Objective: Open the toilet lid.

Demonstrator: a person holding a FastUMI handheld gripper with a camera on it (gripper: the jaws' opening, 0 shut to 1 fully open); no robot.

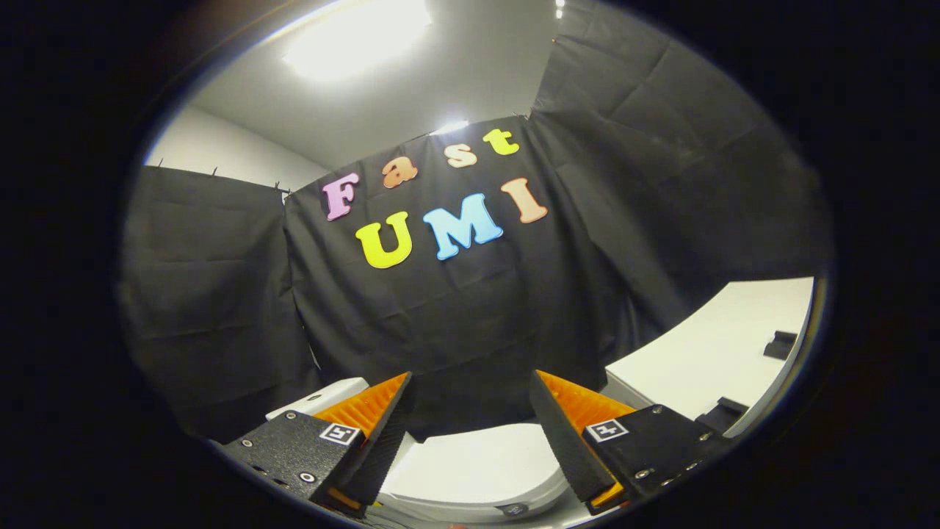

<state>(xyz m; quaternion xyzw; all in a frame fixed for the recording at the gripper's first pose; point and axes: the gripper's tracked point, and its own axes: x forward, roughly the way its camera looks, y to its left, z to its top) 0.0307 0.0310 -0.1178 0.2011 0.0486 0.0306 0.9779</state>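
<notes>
White toilet lid (477, 466) lies closed below the tool (470, 400), its fingers spread wide.

Gripper cam, low, close over toilet lid (477, 463), tilted up toward booth wall (455, 316)

We find no word, number or brand that we can read on the things here. The only signs are 2 small square black-and-white coded tags (340, 433), 1 on each dark finger mount of the gripper (471, 375). Their blocky pattern spells nothing legible. The gripper's fingers stand wide apart, over the smooth white plastic toilet lid (477, 463).
</notes>
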